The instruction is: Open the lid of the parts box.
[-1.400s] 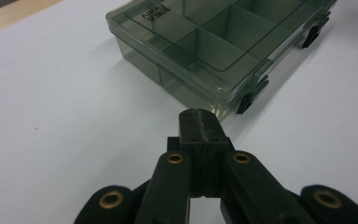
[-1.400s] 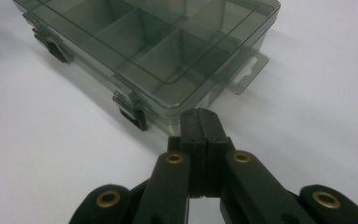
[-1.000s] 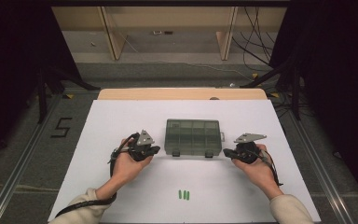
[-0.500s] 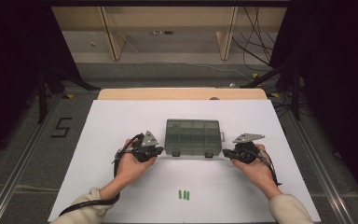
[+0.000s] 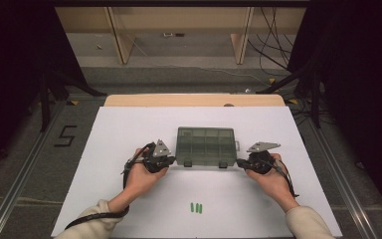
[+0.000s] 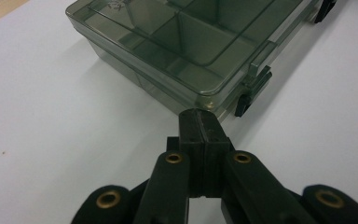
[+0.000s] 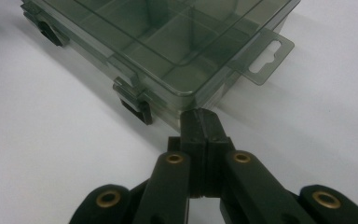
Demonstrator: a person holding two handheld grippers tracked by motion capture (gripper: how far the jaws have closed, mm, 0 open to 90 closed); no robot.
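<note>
Compartment box of smoky grey-green clear plastic (image 5: 206, 146), rectangular, lid down, lying flat near the middle of the white table sheet (image 5: 129, 124); inner dividers show through the lid, two dark latches (image 5: 188, 163) sit on its near long edge, and a hang tab with a slot (image 7: 265, 58) juts from its right end. Left gripper (image 5: 165, 163), black with a grey three-cornered plate, held in the person's left hand (image 5: 144, 175): jaws pressed together with nothing between them, tips at the box's near left corner; in the left gripper view they reach that corner, contact not certain. Right gripper (image 5: 242, 164), same build, held in the right hand (image 5: 271, 178): jaws likewise closed on nothing, tips at the near right corner, beside the latch on that side. Small bright green pieces (image 5: 196, 207), side by side in a short row, lying on the sheet nearer the person, well apart from the box and between the two forearms. Tan wooden table edge (image 5: 194, 100) beyond the sheet.
</note>
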